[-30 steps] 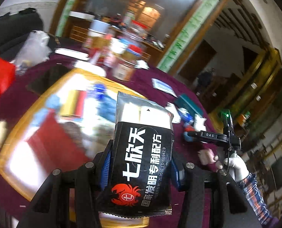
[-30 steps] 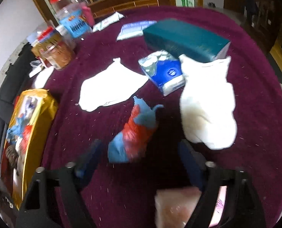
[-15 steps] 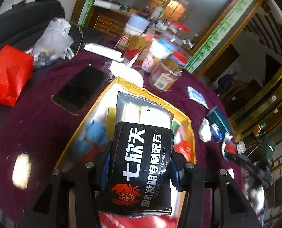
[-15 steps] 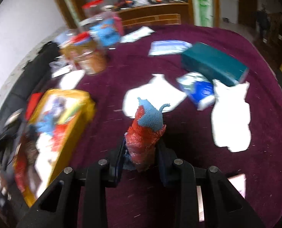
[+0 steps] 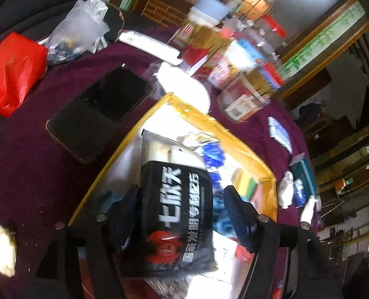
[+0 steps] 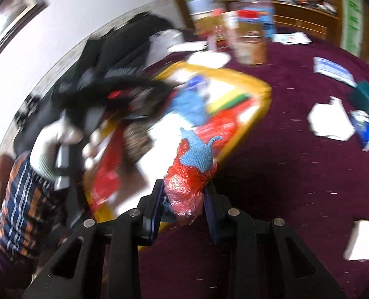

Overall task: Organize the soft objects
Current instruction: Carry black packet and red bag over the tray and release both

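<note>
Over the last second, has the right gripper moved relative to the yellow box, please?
Yes. The right gripper, shut on the red-and-blue bundle, has swung left toward the yellow box, away from the white cloth.

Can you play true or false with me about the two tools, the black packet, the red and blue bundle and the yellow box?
1. The left tool is open around the black packet. True: its right finger stands clear of the packet.
2. The right tool is empty. False: it is shut on the red and blue bundle.
3. The black packet is above the yellow box. True.
4. The dark phone lies inside the yellow box. False: it lies on the purple cloth beside the box.
5. The red bag is in the right tool. False: it sits on the table's far left.
</note>
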Motion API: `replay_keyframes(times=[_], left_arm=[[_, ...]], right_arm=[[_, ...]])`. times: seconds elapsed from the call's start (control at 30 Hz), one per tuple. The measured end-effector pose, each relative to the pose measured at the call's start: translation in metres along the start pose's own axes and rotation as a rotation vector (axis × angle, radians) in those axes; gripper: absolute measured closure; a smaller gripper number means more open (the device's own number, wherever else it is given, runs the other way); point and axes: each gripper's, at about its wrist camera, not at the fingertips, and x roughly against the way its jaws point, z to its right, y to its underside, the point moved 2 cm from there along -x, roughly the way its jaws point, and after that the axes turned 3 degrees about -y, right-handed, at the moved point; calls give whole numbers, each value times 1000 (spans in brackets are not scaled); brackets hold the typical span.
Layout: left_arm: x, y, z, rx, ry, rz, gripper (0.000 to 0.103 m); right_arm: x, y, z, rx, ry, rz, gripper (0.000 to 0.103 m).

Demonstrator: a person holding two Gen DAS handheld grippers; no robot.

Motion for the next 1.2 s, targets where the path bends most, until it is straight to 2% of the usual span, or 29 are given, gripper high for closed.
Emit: replay_keyframes(times=[0.17, 0.27, 0.4, 0.43, 0.5, 0.57, 0.6, 0.7, 0.87, 0.93, 0.97, 1.0, 1.03, 1.13, 1.2], left_arm=[[48, 12, 0, 4, 70, 115, 21], [83, 28, -9, -15, 65, 192, 16], [116, 50, -30, -10, 36, 273, 10], [121, 55, -34, -8, 31, 283, 10], [130, 66, -45, -3, 13, 304, 9], [136, 75, -53, -3, 9, 316, 9], [139, 81, -58, -4, 4, 322, 9], [144, 95, -72, -2, -15, 334, 8], [147, 115, -91, 21, -30, 336, 8], [150, 122, -98, 33, -48, 343, 8], [150, 125, -101, 38, -59, 348, 8], [150, 127, -103, 41, -62, 350, 8], [151, 130, -106, 46, -66, 347, 8], [151, 135, -111, 58, -65, 336, 8], [152, 139, -113, 61, -65, 332, 8]], right_arm=[[-19, 14, -47, 91, -42, -64, 73], [-38, 16, -63, 144, 28, -97, 73], [-64, 26, -79, 169, -2, -182, 71], [-69, 28, -84, 182, -2, -197, 68], [-78, 33, -89, 189, -9, -226, 50], [-76, 32, -86, 170, -14, -224, 39], [-71, 30, -84, 166, -16, -209, 36], [-48, 22, -72, 130, -3, -152, 37], [-17, -4, -61, 54, 17, 14, 38], [-17, -13, -69, 61, 17, 49, 49], [-22, -18, -76, 78, 22, 48, 61], [-31, -22, -82, 97, 36, 36, 68], [-40, -23, -91, 113, 50, 18, 71], [-78, -22, -114, 166, 40, -74, 73], [-99, -14, -129, 205, 77, -103, 71]])
